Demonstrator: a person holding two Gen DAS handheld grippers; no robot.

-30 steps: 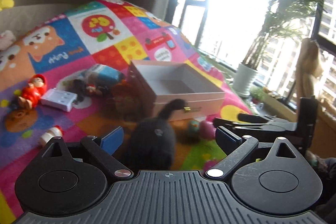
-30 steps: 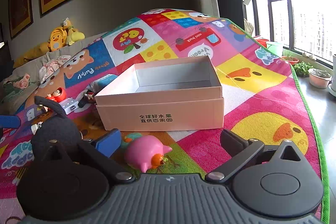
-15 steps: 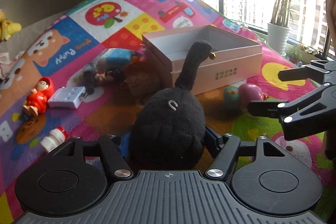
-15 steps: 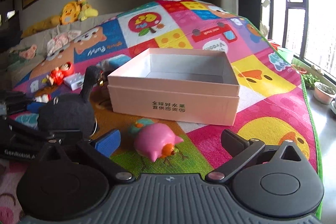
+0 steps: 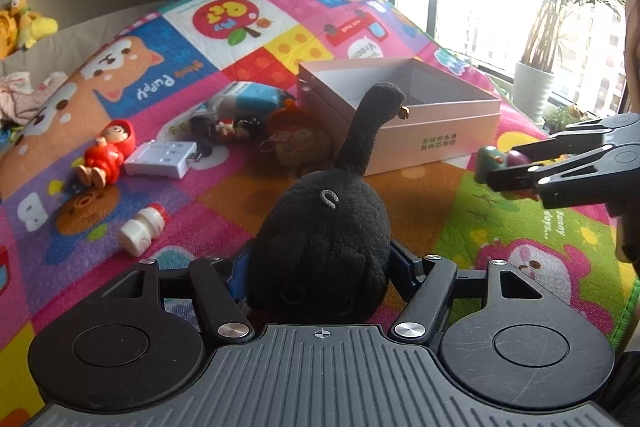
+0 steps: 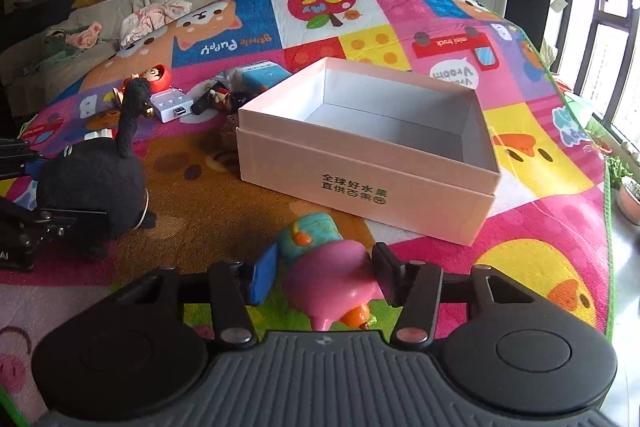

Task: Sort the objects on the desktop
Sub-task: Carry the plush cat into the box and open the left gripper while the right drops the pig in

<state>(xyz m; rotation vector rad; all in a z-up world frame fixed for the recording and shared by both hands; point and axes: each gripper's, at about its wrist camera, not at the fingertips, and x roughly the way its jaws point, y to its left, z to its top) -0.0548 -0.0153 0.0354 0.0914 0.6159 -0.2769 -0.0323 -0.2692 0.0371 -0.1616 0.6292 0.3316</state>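
Note:
My left gripper [image 5: 320, 259] is shut on the body of a black plush swan [image 5: 320, 227], whose long neck points toward the open pink box [image 5: 440, 107]. The right wrist view shows the same swan [image 6: 92, 179] held at the far left by the left gripper [image 6: 40, 187]. My right gripper [image 6: 320, 267] is closing, with a pink pig toy [image 6: 332, 275] between its jaws and both pads touching it. A teal piece [image 6: 308, 231] sits at the pig's far side. The box [image 6: 360, 155] stands just beyond, with nothing visible inside. In the left wrist view the right gripper [image 5: 502, 165] sits at the right.
On the colourful play mat [image 5: 248, 195] lie a red doll [image 5: 106, 151], a white adapter [image 5: 160, 159], a small white bottle [image 5: 140, 229], a blue carton [image 5: 256, 99] and a brown toy [image 5: 296, 143]. A potted plant [image 5: 532, 91] stands by the window. The mat's green edge [image 6: 608, 187] runs along the right.
My left jaws went from open to shut on the black swan. My right jaws narrowed from wide open onto the pink pig, which has turned its snout toward the camera.

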